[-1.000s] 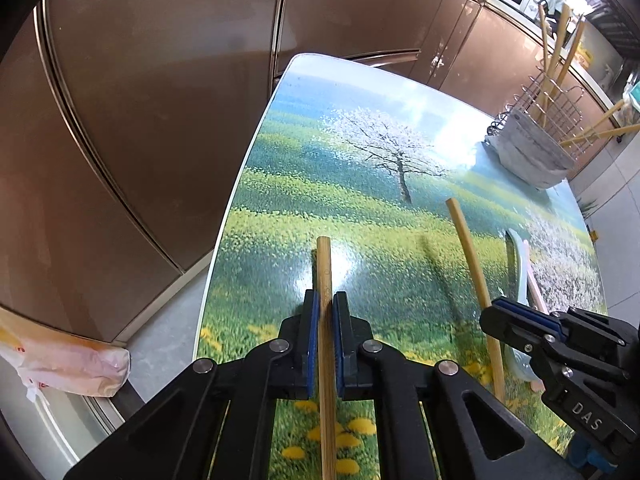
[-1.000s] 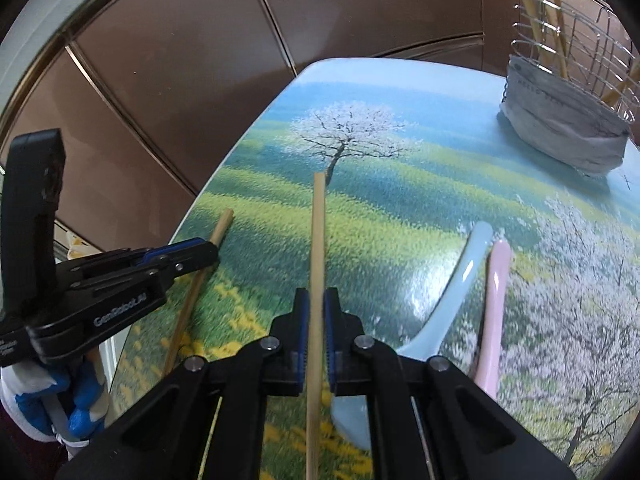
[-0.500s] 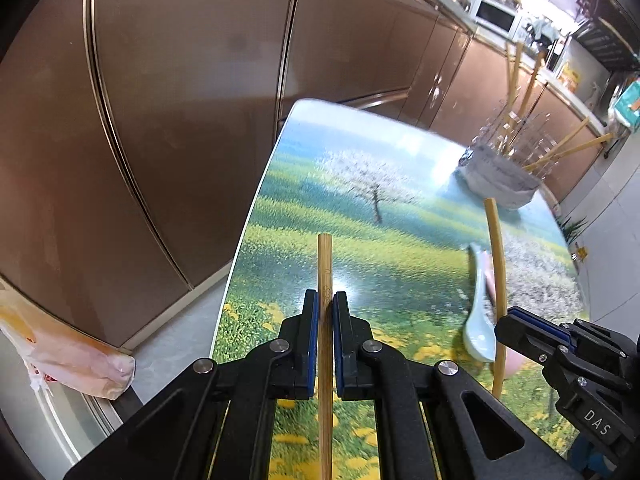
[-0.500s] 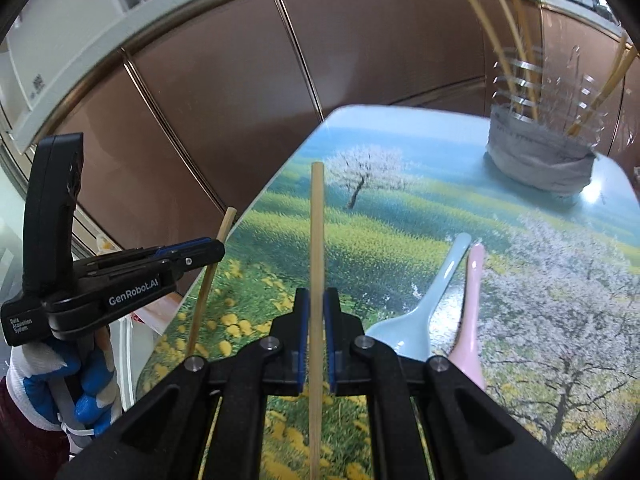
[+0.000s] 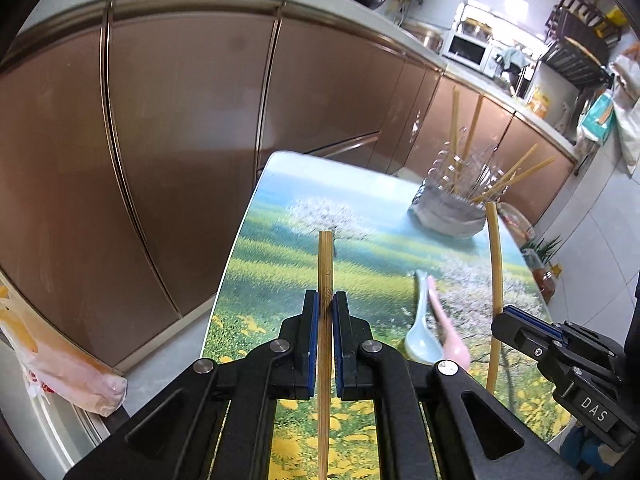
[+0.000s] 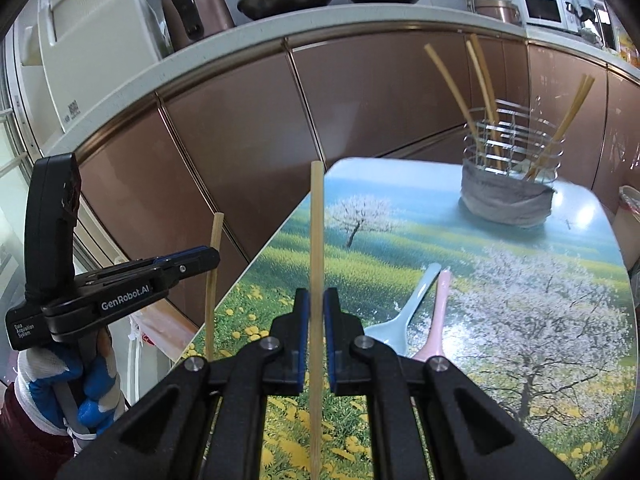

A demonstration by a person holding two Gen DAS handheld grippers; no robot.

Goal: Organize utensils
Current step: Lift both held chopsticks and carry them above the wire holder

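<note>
The table (image 5: 280,216) carries a wire holder (image 6: 508,184) at its far end and two spoons (image 6: 416,304). Both grippers hover tilted downward: left gripper (image 5: 325,308) and right gripper (image 6: 316,304) each clamp one chopstick (image 5: 325,264). Only the right view shows the gloved hand (image 6: 72,384).

Bright, even daylight is filling both views. Glare is shining off the glossy counter (image 6: 580,216) near the wire holder (image 6: 510,176), whose wires are smearing with motion blur. Fisheye distortion is bending the cabinet doors (image 5: 180,140), and the corners are darkening.
</note>
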